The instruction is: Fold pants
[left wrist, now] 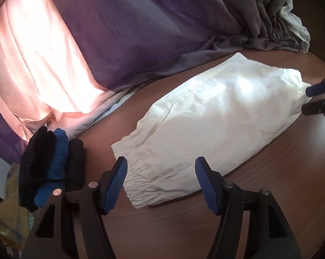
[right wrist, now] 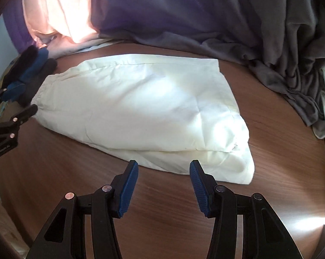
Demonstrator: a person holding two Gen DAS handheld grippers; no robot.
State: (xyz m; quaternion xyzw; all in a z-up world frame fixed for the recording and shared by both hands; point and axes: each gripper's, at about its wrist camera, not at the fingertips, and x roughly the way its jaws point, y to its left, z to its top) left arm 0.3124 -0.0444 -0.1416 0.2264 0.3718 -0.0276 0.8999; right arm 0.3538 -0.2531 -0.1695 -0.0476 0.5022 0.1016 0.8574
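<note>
The cream-white pants (left wrist: 216, 116) lie folded into a long bundle on the brown wooden table (left wrist: 281, 194). Their elastic waistband (left wrist: 141, 172) points toward my left gripper (left wrist: 161, 166), which is open just over it without pressing the cloth. At the right edge of this view my right gripper (left wrist: 313, 99) hovers by the other end of the bundle. In the right wrist view the pants (right wrist: 141, 108) fill the middle. My right gripper (right wrist: 164, 165) is open at their near folded edge. My left gripper (right wrist: 22, 100) shows at the left by the waistband.
A small pile of folded black and blue clothes (left wrist: 52, 161) sits left of the waistband, seen too as the pile (right wrist: 33, 69). Purple and pink curtains (left wrist: 97, 32) hang behind the table. A heap of grey fabric (right wrist: 291, 64) lies at the back right.
</note>
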